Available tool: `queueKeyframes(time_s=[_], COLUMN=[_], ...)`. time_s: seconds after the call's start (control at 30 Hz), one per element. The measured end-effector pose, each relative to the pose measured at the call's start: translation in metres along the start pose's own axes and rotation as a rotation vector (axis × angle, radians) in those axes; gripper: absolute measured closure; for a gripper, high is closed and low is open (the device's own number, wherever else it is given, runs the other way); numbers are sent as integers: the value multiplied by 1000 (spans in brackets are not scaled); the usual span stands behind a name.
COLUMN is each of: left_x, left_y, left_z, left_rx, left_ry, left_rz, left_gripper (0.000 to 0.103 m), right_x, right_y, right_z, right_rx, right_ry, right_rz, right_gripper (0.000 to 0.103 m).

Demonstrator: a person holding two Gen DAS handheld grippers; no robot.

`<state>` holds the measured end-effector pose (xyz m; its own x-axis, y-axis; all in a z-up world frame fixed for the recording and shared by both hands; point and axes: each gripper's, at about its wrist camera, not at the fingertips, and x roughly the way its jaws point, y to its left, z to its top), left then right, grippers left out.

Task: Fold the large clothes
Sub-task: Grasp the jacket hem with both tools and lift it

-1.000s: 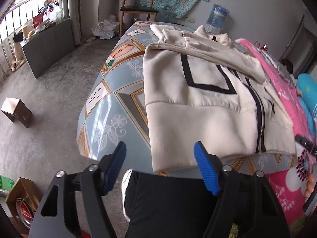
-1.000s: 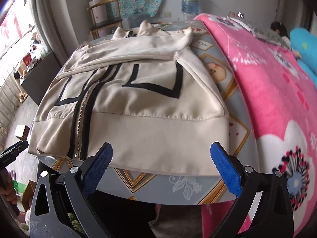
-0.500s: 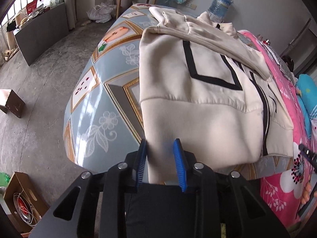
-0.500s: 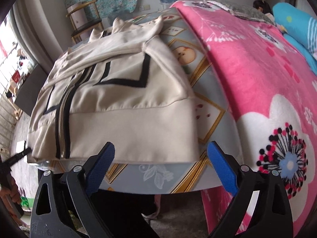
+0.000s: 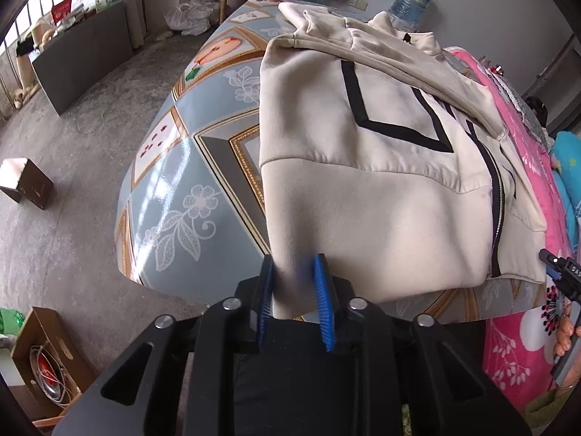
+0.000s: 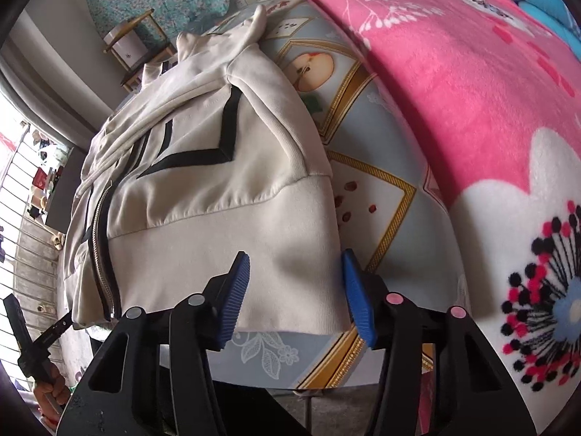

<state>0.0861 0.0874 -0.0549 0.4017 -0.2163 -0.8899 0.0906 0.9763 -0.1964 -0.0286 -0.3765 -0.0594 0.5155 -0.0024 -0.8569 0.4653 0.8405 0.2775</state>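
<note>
Cream jacket lies flat on the worktop; left tongs closing, clenched on its hem corner; right tongs closing around the opposite corner, not yet pinching; uneven grips could skew the fold.

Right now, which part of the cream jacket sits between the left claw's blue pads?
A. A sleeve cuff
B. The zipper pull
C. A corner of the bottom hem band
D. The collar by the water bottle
C. In the left wrist view the left claw has its pads pressed on the near corner of the cream jacket, at the plain hem band that hangs over the table edge, well left of the zipper.
</note>
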Motion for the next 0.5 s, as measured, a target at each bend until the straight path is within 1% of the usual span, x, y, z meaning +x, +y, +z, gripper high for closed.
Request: queueKeyframes(time_s=[0.03,0.07,0.1,0.13,0.17,0.2,0.27,0.33,0.4,0.5], left_x=[0,-1,-2,-2,-3,-6,-16,-35,-56,-72], left_y=[-3,-5,-9,-12,-15,-17,-18,-17,-16,-22], left_z=[0,-1,-2,-2,-3,-3,-2,1,4,5], left_rx=[10,20,42,60,78,95,126,153,173,223], left_ry=[-8,-16,-29,-40,-52,-64,-101,-146,-173,-181], left_rz=[14,29,49,65,82,96,122,118,95,102], left_gripper=[89,91,95,97,98,98,99,99,99,99], right_x=[0,0,0,-1,-2,-5,-22,-45,-64,-82], right_y=[0,0,1,3,5,6,12,14,13,17], right_z=[-3,-5,-7,-8,-8,-7,-7,-4,-2,-6], right_rx=[-2,-5,-10,-21,-32,-37,-57,-69,-65,-85], right_ry=[3,4,4,2,0,-7,-56,-100,-115,-123], right_rz=[-7,-12,-21,-38,-41,-36,-59,-65,-24,-26], right_gripper=[63,65,70,79,84,95,98,99,99,99])
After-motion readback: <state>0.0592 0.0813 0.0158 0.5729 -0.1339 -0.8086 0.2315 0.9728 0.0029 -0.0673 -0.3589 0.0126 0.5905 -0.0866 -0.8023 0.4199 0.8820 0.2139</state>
